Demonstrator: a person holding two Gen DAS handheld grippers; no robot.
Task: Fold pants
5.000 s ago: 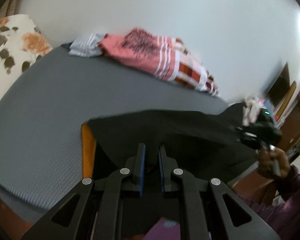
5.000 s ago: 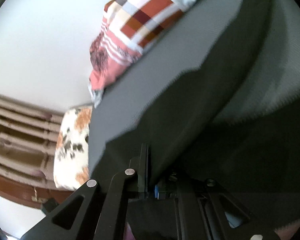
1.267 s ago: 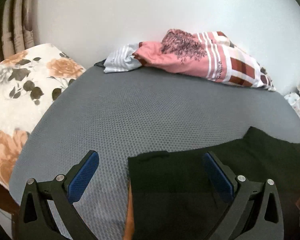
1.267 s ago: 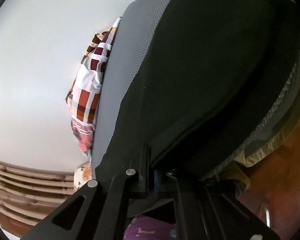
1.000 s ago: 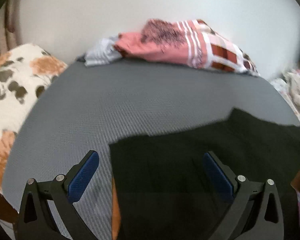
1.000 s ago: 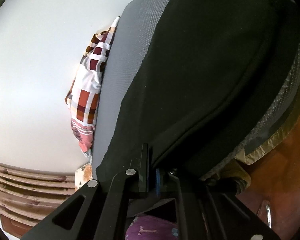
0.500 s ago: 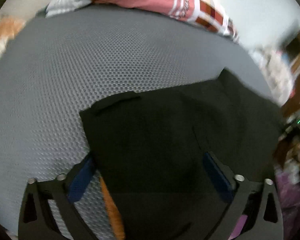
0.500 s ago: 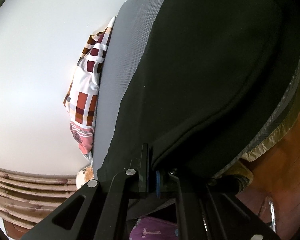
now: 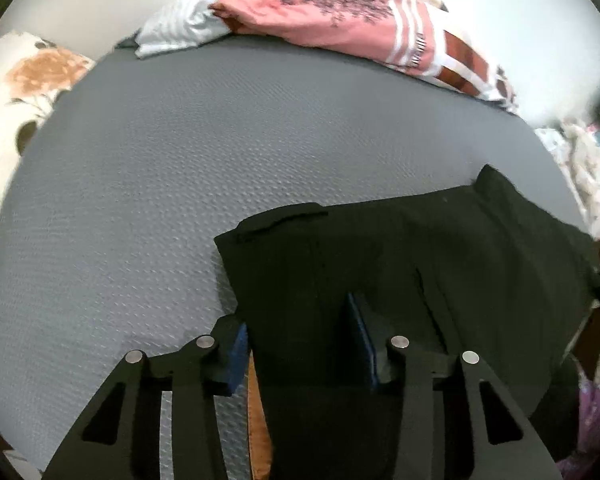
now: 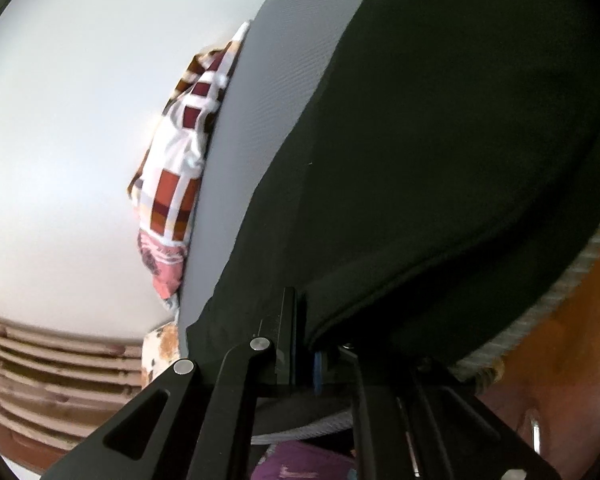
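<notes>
grey bed (image 9: pixel 188 152) is carrying the black pants (image 9: pixel 400 260) near its front edge; left hand-held gripper (image 9: pixel 300 344) is closing around their corner, right hand-held gripper (image 10: pixel 306 344) is clamping their hem.

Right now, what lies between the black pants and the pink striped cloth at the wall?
Only bare grey mattress cover lies between the black pants and the pink striped cloth. The left wrist view shows it.
</notes>
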